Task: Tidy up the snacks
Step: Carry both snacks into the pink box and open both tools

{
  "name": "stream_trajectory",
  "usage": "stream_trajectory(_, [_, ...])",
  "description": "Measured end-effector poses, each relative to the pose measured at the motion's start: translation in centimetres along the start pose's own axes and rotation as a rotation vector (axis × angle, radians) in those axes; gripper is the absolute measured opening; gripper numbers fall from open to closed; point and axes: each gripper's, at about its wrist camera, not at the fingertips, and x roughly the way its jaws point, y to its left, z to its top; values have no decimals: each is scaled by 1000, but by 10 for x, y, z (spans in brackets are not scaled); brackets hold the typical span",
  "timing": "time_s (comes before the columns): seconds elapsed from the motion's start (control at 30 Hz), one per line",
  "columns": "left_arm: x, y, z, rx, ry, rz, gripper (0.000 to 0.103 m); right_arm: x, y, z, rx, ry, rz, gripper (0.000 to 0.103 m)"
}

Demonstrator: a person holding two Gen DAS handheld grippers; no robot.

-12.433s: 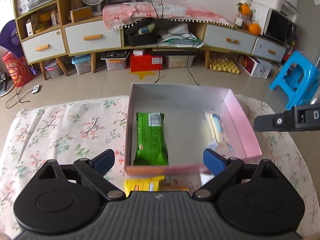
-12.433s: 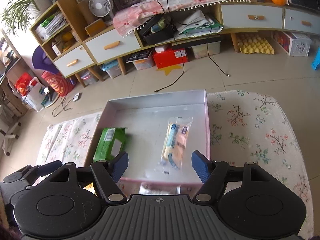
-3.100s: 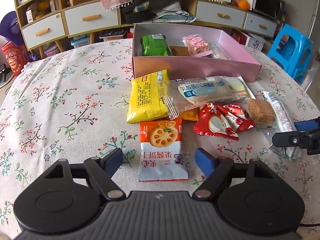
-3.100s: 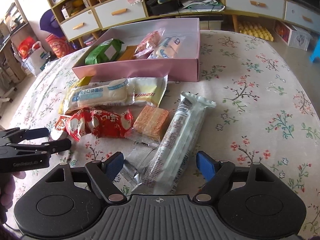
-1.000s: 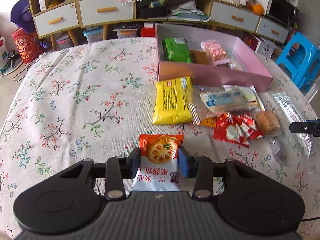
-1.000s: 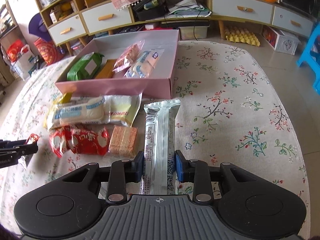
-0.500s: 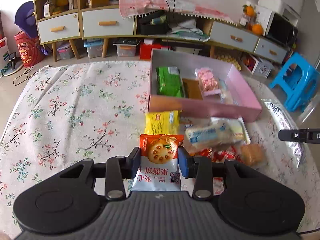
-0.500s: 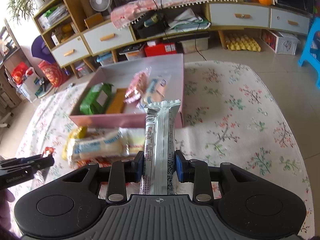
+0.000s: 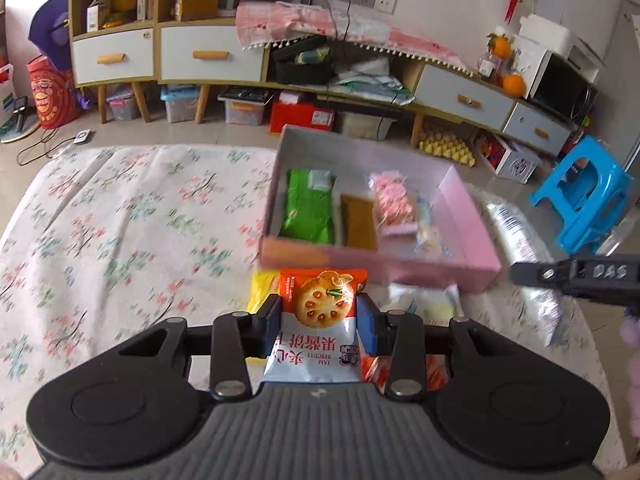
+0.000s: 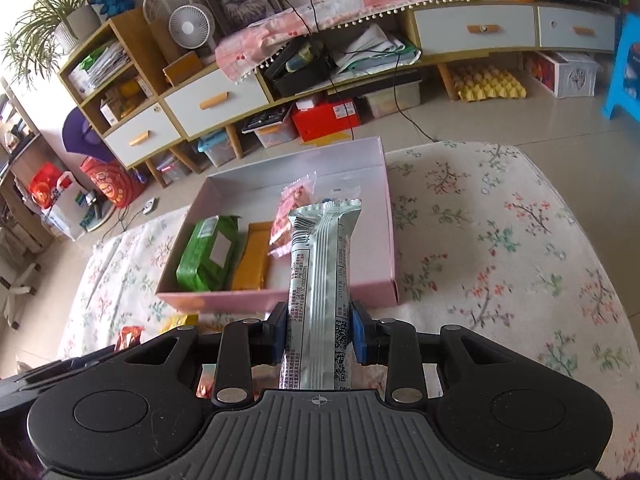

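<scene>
My left gripper (image 9: pixel 319 322) is shut on an orange and white jam biscuit packet (image 9: pixel 316 320), held above the table just short of the pink box (image 9: pixel 468 216). My right gripper (image 10: pixel 319 334) is shut on a long silver snack bar (image 10: pixel 320 280), raised over the near wall of the pink box (image 10: pixel 390 216). The box holds a green packet (image 9: pixel 310 206), a brown bar (image 9: pixel 358 220), a pink packet (image 9: pixel 390 200) and a pale packet at the right. The right gripper also shows in the left wrist view (image 9: pixel 576 274).
A yellow packet (image 9: pixel 260 286), a pale packet (image 9: pixel 424 300) and red packets (image 10: pixel 128 336) lie on the floral tablecloth (image 9: pixel 120 240) in front of the box. A blue stool (image 9: pixel 584 196) stands right of the table. Cabinets and storage bins line the far wall.
Both grippers have lifted with their snacks and moved forward toward the pink box. The box now sits closer in both views.
</scene>
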Motion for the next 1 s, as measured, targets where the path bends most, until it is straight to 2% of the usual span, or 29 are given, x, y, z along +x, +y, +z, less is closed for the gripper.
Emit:
stream_trajectory(0.4, [64,-21,40,-25,-29,-58,36,50,-23,39,32,-22,25,30])
stream_trajectory(0.6, [92,-31,44,14,-23,-20,37,75,-33,47,38,-26,6,30])
stream_trajectory(0.83, [110,-37,44,71,-10,19,37,98,-39,53,44,-13,23,30])
stream_trajectory(1.0, [118,-40,43,100,-17,41,37,105,-33,53,-7,-31,-6,31])
